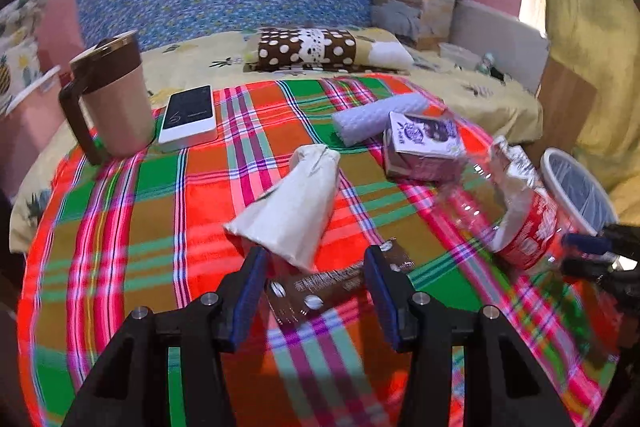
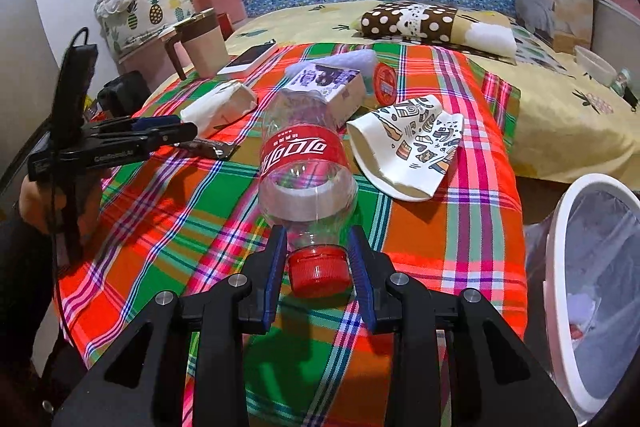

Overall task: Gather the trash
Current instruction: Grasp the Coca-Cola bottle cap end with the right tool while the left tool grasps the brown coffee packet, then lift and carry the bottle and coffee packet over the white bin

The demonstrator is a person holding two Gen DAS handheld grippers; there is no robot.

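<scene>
R gripper (image 2: pixel 318 263) has its jaws closed round the neck of the bottle (image 2: pixel 306 163), just above the cap, bottle lifted over the plaid cloth (image 2: pixel 440 247) near the bin (image 2: pixel 560 227). L gripper (image 1: pixel 316 291) hangs w/ jaws wide, empty, either side of a wrapper (image 1: pixel 320 291). Risk: smooth neck may slip or swing, missing the bin.

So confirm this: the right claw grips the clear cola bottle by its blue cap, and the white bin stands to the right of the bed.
Wrong on one point: the cap is red, not blue, as the right wrist view shows. The right claw does grip the cola bottle there, and the white bin stands to the right of the bed.
</scene>
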